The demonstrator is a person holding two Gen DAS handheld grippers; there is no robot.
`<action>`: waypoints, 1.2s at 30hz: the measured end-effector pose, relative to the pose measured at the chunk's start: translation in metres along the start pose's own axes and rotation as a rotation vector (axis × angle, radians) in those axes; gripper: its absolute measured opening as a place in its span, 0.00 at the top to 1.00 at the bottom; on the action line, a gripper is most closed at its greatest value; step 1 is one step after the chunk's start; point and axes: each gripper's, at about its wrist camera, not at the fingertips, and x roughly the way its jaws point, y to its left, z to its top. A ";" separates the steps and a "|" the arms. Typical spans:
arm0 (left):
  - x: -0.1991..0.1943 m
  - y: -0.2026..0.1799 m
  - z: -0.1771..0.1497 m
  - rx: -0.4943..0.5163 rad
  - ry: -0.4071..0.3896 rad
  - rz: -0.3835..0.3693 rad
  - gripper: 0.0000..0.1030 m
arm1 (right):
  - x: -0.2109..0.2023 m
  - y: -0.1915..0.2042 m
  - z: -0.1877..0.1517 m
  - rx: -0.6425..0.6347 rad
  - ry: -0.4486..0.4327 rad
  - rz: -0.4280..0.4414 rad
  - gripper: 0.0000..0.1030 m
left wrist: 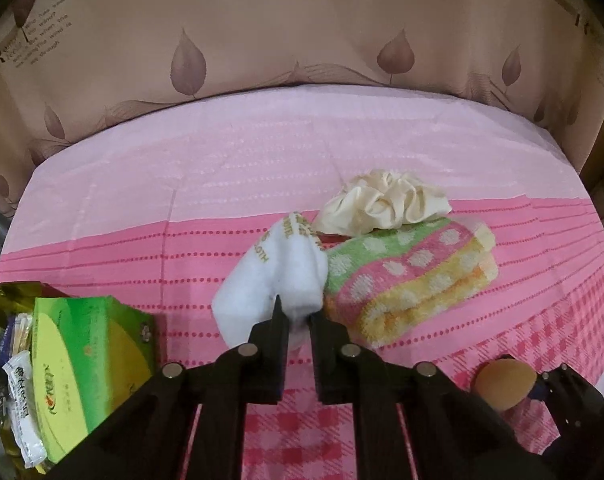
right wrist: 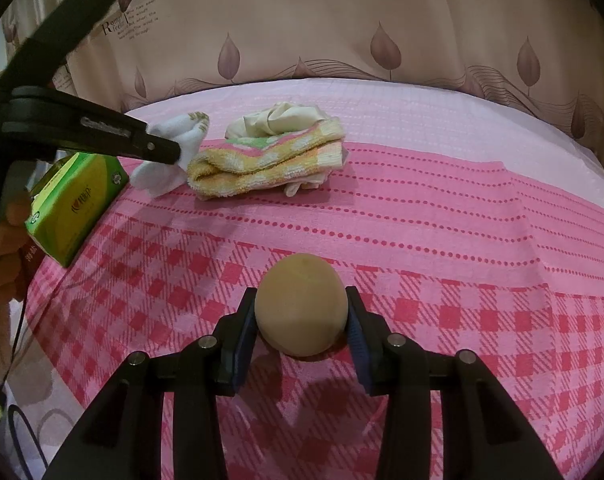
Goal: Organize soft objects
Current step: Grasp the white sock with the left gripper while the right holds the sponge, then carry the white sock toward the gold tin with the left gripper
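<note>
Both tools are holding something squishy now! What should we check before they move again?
1. Left tool pinching the white cloth: ok, fingers shut on its near end.
2. Right tool holding the tan sponge ball: ok, a finger presses each side.
3. Sponge ball off the pink bedspread: ok, its shadow lies below it.
4. Folded dotted towel stays neat: ok, with the cream scrunchie on its far edge.
5. White cloth clear of the towel: cannot tell, they look like they touch.
6. Green box out of the way: ok, off to the left.
</note>
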 end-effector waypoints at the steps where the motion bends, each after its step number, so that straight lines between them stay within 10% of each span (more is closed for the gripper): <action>1: -0.003 0.000 -0.001 -0.002 -0.006 -0.005 0.91 | 0.000 0.000 0.000 0.000 0.000 0.000 0.62; 19: -0.082 0.018 -0.018 -0.034 -0.086 -0.026 0.90 | 0.003 0.006 0.001 -0.021 0.004 -0.024 0.62; 36: -0.140 0.107 -0.039 -0.100 -0.137 0.136 0.90 | 0.005 0.009 0.002 -0.027 0.004 -0.029 0.62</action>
